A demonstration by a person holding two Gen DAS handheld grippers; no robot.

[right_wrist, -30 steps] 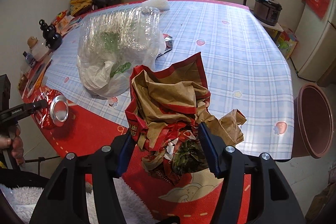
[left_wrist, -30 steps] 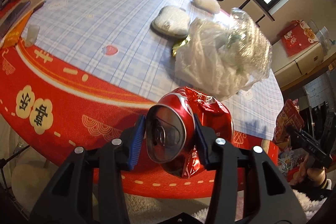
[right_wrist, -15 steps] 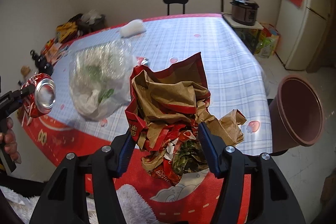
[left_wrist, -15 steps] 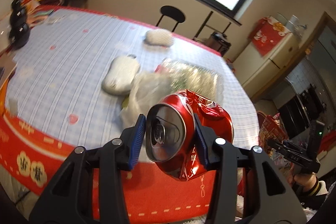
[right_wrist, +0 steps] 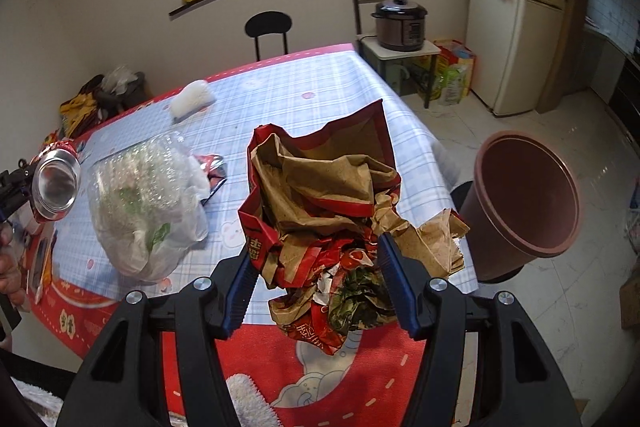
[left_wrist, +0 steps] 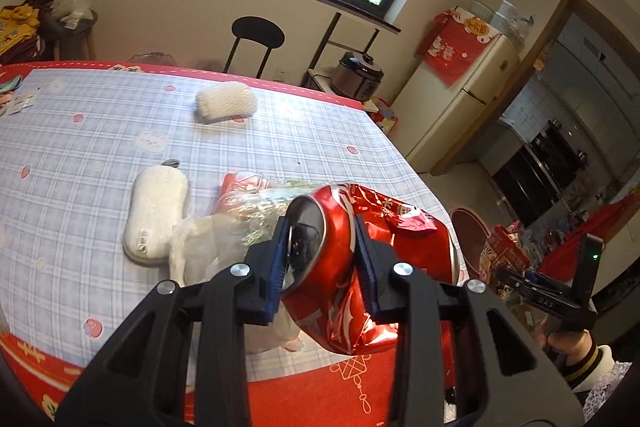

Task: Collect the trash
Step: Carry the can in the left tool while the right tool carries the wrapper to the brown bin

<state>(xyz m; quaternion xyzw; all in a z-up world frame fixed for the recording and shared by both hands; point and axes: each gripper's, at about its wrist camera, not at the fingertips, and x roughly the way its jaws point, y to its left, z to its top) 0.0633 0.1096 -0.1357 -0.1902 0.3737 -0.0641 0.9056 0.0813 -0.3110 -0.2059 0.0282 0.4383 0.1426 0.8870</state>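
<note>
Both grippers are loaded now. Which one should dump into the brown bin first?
Right, probably. The right gripper holds the crumpled red and brown paper bag right beside the round brown plastic bin. The left gripper, clamping the crushed red soda can, sits farther across the table.

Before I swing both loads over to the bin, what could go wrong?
The crumpled paper wad in the right gripper hangs loose below the fingers; bits may drop short of the bin, which stands off the table. The crushed can in the left gripper is pinched near one end and could pivot out.
</note>
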